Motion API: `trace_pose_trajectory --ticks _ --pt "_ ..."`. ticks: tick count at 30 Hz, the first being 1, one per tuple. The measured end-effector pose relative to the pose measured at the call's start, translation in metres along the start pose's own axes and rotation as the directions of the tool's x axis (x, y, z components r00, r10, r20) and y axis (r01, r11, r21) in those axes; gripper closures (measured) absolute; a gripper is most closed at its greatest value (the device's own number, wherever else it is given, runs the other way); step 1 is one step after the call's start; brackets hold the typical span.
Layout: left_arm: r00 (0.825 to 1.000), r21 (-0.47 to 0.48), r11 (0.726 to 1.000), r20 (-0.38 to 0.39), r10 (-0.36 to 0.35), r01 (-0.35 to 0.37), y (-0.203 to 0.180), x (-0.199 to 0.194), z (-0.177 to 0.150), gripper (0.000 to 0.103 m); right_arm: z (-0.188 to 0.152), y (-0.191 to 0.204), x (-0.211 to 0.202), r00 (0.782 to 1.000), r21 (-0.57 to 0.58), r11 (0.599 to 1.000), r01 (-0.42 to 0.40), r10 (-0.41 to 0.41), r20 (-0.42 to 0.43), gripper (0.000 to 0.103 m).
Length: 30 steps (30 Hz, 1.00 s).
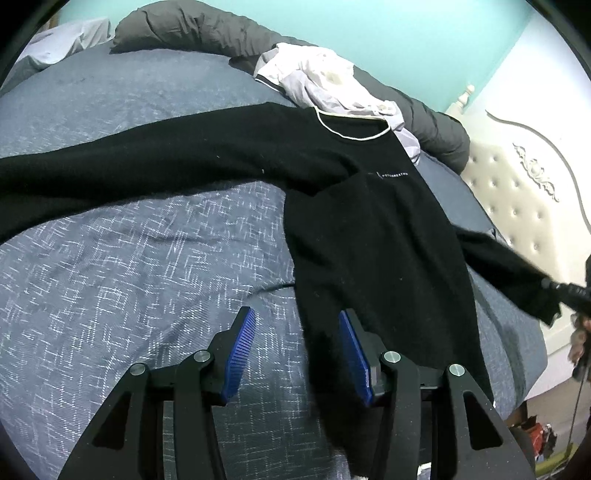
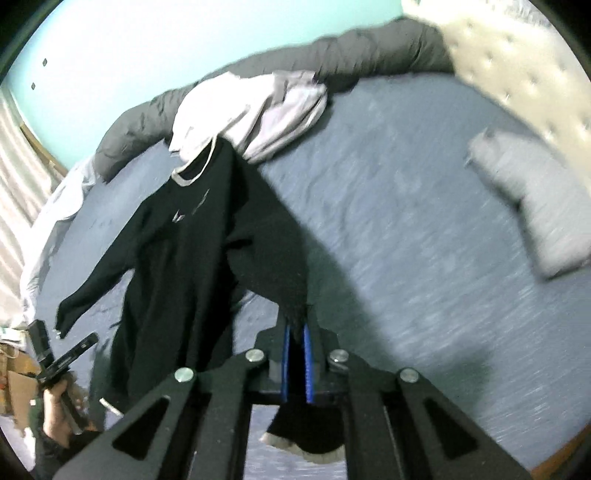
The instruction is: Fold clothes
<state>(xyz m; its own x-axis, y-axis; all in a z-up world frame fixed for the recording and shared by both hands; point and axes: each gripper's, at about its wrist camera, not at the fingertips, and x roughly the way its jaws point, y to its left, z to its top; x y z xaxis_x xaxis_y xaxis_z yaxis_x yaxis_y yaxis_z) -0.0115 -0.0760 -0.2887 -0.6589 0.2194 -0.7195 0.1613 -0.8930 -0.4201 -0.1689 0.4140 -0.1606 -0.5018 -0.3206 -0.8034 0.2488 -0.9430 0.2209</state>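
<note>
Right wrist view first: my right gripper (image 2: 296,334) has its blue pads (image 2: 308,354) pinched tight on a sleeve of the black sweater (image 2: 177,258), the cuff hanging below the jaws and the sleeve stretched up off the bed toward the shoulder. At the lower left edge I see a hand (image 2: 55,410) holding the other tool.

On the left wrist camera, my left gripper (image 1: 297,349) stands partly apart, nothing pinched; its right pad lies over the sweater's lower body edge, the left one over the blue-grey bedspread (image 1: 129,277).

Beyond the fingers the sweater lies spread on the bedspread, one sleeve running out to the left, collar pointing away. Just past the collar sits a crumpled white garment (image 1: 325,81), touching it. Behind that a grey duvet roll (image 1: 192,29) lines the turquoise wall (image 1: 388,33), with a tufted headboard (image 1: 517,192) on the right.
</note>
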Motion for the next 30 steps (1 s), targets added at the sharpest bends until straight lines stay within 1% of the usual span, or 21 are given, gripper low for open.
trace_pose_trajectory --ticks 2,4,6,8,10,13,15,17,19,20,21,22,23,24,26,28,30 --pt "1.0 -0.002 1.0 0.003 0.002 -0.002 0.001 -0.001 0.0 0.052 0.009 -0.011 -0.013 0.999 -0.006 0.999 0.042 -0.042 0.034 0.098" --pt "1.0 -0.003 1.0 0.005 0.003 -0.003 0.001 -0.001 0.0 0.052 0.011 -0.019 -0.016 0.998 -0.003 0.998 0.061 -0.061 0.034 0.098" --pt "1.0 -0.004 1.0 0.008 0.001 -0.001 0.0 -0.001 0.001 0.052 0.005 -0.025 -0.007 0.999 -0.001 0.999 0.051 -0.051 -0.016 0.098" --pt "1.0 -0.002 1.0 0.012 -0.003 0.003 0.0 -0.002 0.001 0.052 -0.011 -0.029 0.01 0.996 0.006 1.0 0.019 -0.019 -0.089 0.098" --pt "1.0 0.0 1.0 0.014 -0.002 0.002 0.0 -0.003 0.002 0.052 -0.029 -0.03 0.028 0.987 0.0 1.0 -0.005 0.005 -0.163 0.097" --pt "1.0 -0.003 1.0 0.011 -0.001 0.001 0.0 -0.002 0.002 0.052 -0.058 -0.03 0.053 0.969 -0.002 0.999 -0.036 0.035 -0.243 0.096" --pt "1.0 -0.003 1.0 0.009 0.0 0.001 0.0 -0.002 0.002 0.052 -0.072 -0.03 0.06 0.963 0.018 0.998 -0.067 0.07 -0.26 0.095" --pt "1.0 -0.001 1.0 0.009 0.0 0.0 -0.001 -0.001 0.002 0.052 -0.078 -0.033 0.058 0.966 0.046 0.995 -0.086 0.094 -0.241 0.09" --pt "1.0 -0.002 1.0 0.01 0.0 0.0 0.0 -0.001 0.002 0.052 -0.079 -0.042 0.048 0.976 0.096 0.99 -0.105 0.121 -0.181 0.085" --pt "1.0 -0.003 1.0 0.01 0.0 0.0 0.0 -0.001 0.003 0.052 -0.079 -0.048 0.04 0.981 0.134 0.983 -0.123 0.142 -0.136 0.074" --pt "1.0 -0.005 1.0 0.01 -0.002 0.002 0.0 -0.001 0.003 0.052 -0.079 -0.055 0.033 0.983 0.173 0.975 -0.141 0.159 -0.093 0.06" --pt "1.0 -0.007 1.0 0.01 -0.003 0.003 0.001 -0.001 0.003 0.052 -0.08 -0.063 0.026 0.983 0.208 0.965 -0.159 0.174 -0.052 0.055" --pt "1.0 -0.009 1.0 0.011 -0.005 0.005 0.001 -0.001 0.003 0.052 -0.081 -0.07 0.021 0.982 0.239 0.954 -0.178 0.187 -0.013 0.052" --pt "1.0 -0.01 1.0 0.011 -0.007 0.007 0.001 -0.001 0.003 0.052 -0.082 -0.076 0.016 0.982 0.261 0.948 -0.184 0.186 0.017 0.052" --pt "1.0 -0.01 1.0 0.011 -0.008 0.008 0.001 -0.001 0.003 0.052 -0.081 -0.083 0.012 0.991 0.274 0.952 -0.136 0.13 0.039 0.052" --pt "1.0 -0.008 1.0 0.011 -0.007 0.007 0.001 -0.002 0.002 0.052 -0.083 -0.091 0.016 0.996 0.313 0.946 -0.089 0.088 0.02 0.052" --pt "1.0 -0.009 1.0 0.011 -0.006 0.006 0.001 -0.002 0.002 0.052 -0.088 -0.095 0.023 0.996 0.337 0.938 -0.076 0.085 -0.01 0.05"
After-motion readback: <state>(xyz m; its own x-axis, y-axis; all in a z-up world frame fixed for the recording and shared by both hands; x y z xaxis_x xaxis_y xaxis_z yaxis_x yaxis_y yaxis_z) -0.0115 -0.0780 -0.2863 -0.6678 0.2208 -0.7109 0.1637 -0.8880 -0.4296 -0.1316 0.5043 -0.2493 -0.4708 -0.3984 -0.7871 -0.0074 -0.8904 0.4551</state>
